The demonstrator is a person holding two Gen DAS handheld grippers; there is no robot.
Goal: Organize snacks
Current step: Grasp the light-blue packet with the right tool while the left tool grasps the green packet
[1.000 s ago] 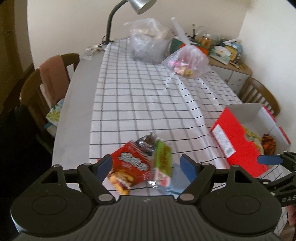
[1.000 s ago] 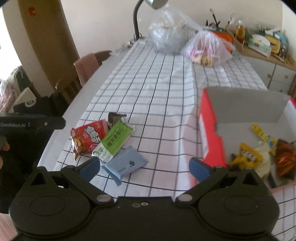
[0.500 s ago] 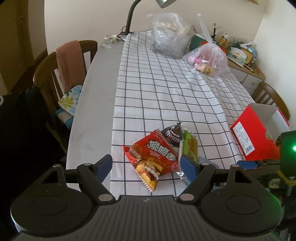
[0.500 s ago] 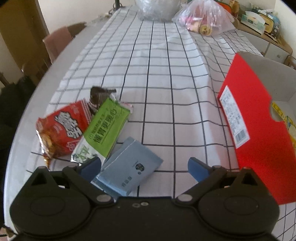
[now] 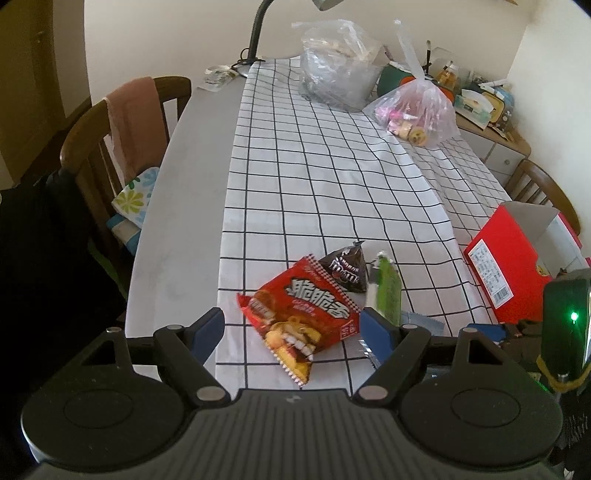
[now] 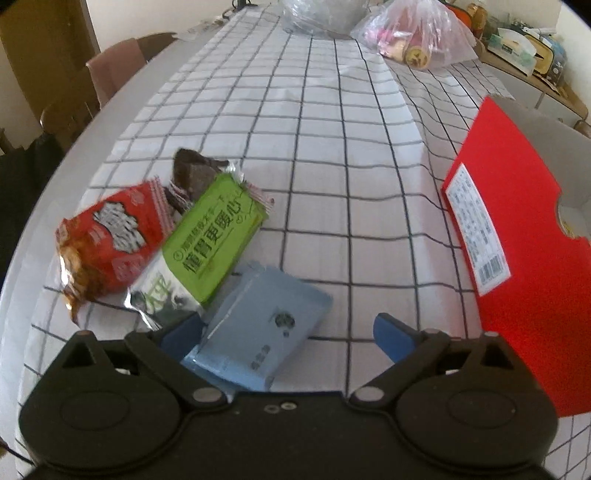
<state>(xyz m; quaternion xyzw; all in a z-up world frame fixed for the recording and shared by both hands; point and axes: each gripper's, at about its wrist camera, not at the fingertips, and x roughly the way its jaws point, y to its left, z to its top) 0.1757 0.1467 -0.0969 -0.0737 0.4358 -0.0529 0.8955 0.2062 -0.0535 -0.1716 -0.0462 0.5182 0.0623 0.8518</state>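
Note:
Several snacks lie together on the checked cloth: a red crisp packet (image 5: 301, 310) (image 6: 110, 240), a dark chocolate bag (image 5: 345, 267) (image 6: 192, 173), a green packet (image 5: 388, 291) (image 6: 218, 236) and a light blue packet (image 6: 262, 325). The open red box (image 5: 502, 266) (image 6: 517, 236) stands to their right. My left gripper (image 5: 291, 328) is open, just above the red packet. My right gripper (image 6: 288, 334) is open, low over the blue packet, which lies between its fingers.
Two clear plastic bags (image 5: 340, 66) (image 5: 417, 114) and a desk lamp (image 5: 258, 33) stand at the table's far end. A wooden chair (image 5: 122, 122) with a pink towel is at the left. A cluttered sideboard (image 5: 484, 107) is at the far right.
My right gripper has dropped and moved left from the box to the blue packet. My left gripper has drawn back and left, the red packet now between its fingers.

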